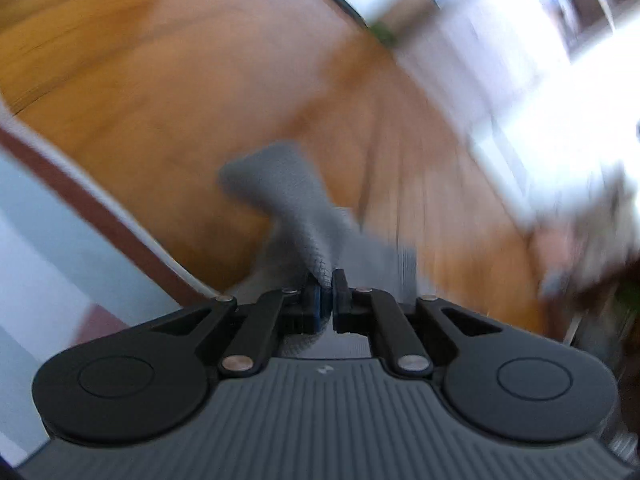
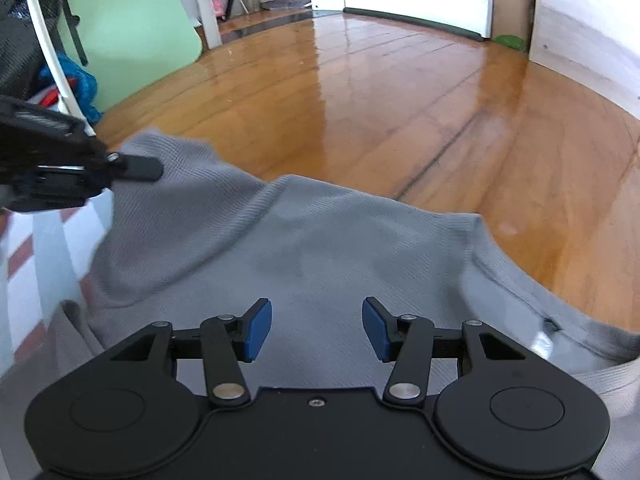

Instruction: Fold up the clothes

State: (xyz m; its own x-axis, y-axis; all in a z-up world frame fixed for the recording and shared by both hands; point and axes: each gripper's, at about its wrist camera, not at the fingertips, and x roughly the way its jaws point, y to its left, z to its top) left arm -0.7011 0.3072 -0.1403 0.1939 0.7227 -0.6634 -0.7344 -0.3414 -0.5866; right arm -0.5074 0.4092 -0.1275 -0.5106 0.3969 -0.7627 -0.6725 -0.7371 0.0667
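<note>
The garment [image 2: 304, 248] is plain grey with a fine ribbed knit. The right gripper [image 2: 316, 330] is black with blue pads [image 2: 256, 330]; the left gripper [image 1: 327, 292] is black too, with a blue strip on one pad. The floor [image 2: 400, 100] is glossy orange-brown wood. At the left edge, the cloth [image 2: 36, 256] under the garment is white with brick-red stripes. The wall [image 2: 132, 20] is pale green.

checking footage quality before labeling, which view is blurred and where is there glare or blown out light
Left wrist view: heavy motion blur over the wooden floor and room, upper right blown out white; only the left tool and the grey garment it pinches stay fairly sharp. Right wrist view: mostly sharp, strong fisheye bending, window glare streaks on the glossy floor, slight blur on the left tool at the left edge.
</note>
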